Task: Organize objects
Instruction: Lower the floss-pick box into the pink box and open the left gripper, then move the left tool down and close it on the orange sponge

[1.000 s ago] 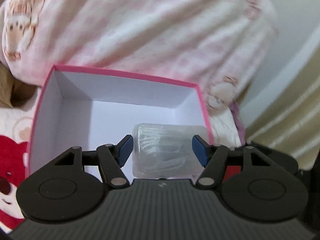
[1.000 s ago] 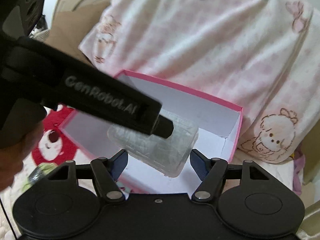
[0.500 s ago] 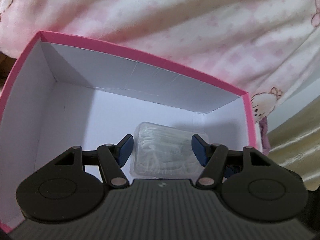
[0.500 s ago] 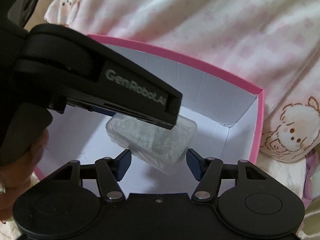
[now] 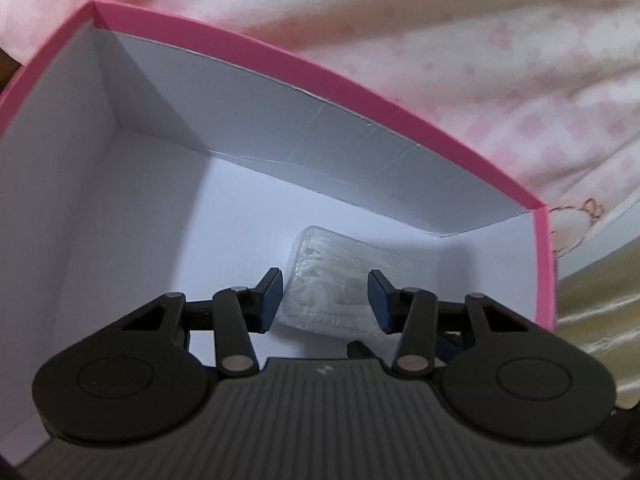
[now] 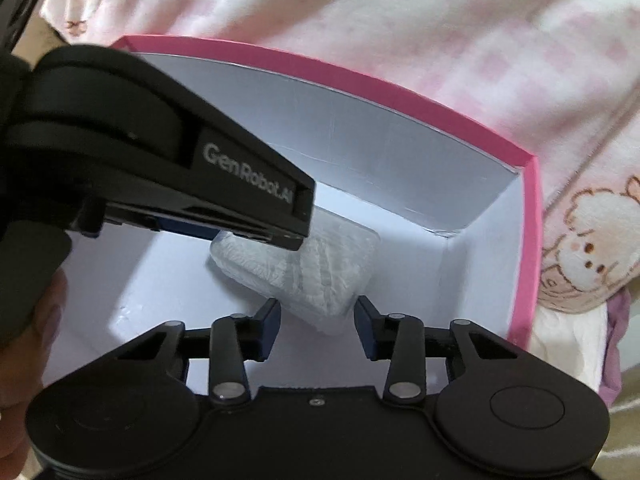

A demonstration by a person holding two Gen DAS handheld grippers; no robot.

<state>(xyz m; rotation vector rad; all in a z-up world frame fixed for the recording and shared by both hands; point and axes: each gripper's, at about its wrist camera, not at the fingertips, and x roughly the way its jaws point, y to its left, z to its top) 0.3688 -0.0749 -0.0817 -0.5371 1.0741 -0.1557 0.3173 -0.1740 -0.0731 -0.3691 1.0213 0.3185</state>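
A clear plastic case of white cotton swabs (image 5: pixel 340 280) lies on the white floor of the pink-rimmed box (image 5: pixel 360 92), near its right wall. My left gripper (image 5: pixel 325 300) straddles the case with a gap on each side and looks open. In the right wrist view the same case (image 6: pixel 320 276) lies low in the box (image 6: pixel 528 240). The left gripper's black body (image 6: pixel 180 168) reaches over the case from the left. My right gripper (image 6: pixel 318 326) is open, its jaws either side of the case's near corner without gripping it.
A pink-and-white checked blanket with cartoon prints (image 6: pixel 460 40) is bunched behind and to the right of the box. A yellowish striped fabric (image 5: pixel 600 300) lies beyond the box's right wall. The person's hand (image 6: pixel 28 340) shows at the left edge.
Both grippers have gone down into the box with the case. The case now rests on the box floor, and a gap has appeared between the left jaws and it.
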